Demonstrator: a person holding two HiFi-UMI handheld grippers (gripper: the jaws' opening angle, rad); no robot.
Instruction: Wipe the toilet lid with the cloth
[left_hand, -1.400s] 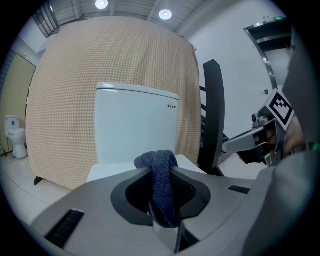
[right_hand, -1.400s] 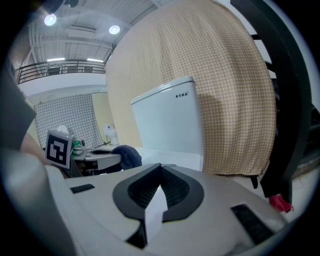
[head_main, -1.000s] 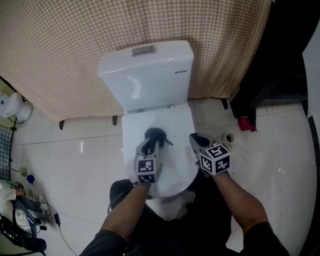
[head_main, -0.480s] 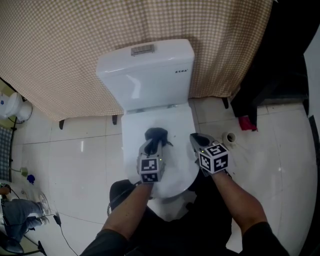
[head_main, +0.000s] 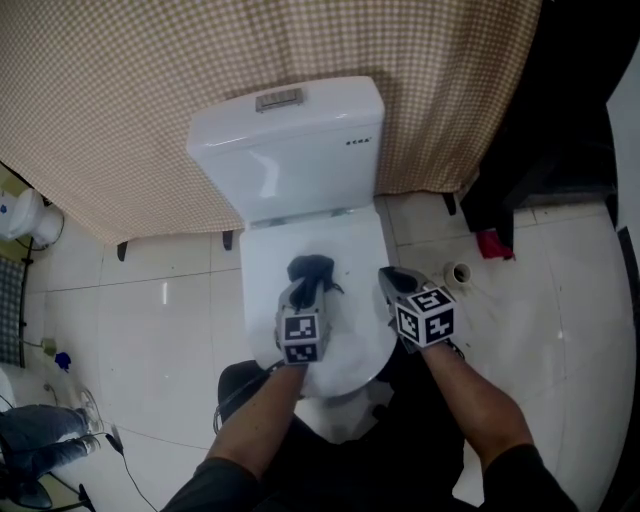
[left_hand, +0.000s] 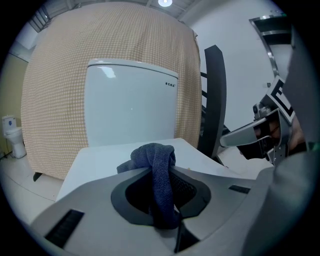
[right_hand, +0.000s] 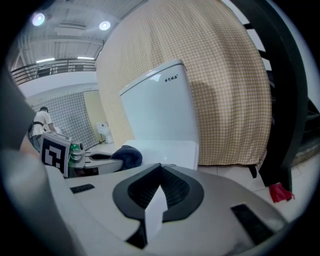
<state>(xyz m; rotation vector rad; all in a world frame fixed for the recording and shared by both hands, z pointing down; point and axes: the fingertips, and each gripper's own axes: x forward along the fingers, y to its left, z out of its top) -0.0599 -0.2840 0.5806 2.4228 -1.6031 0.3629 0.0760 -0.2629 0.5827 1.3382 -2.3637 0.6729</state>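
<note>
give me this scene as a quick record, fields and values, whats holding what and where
surface: closed white toilet lid
cloth: dark blue cloth, bunched, on the middle of the lid
left: left gripper, jaws shut on the cloth, over the lid
right: right gripper, jaws together with nothing between them, by the lid's right edge, apart from the cloth
behind: white tank, checked curtain
floor: pale tiles, small red object to the right of the toilet
</note>
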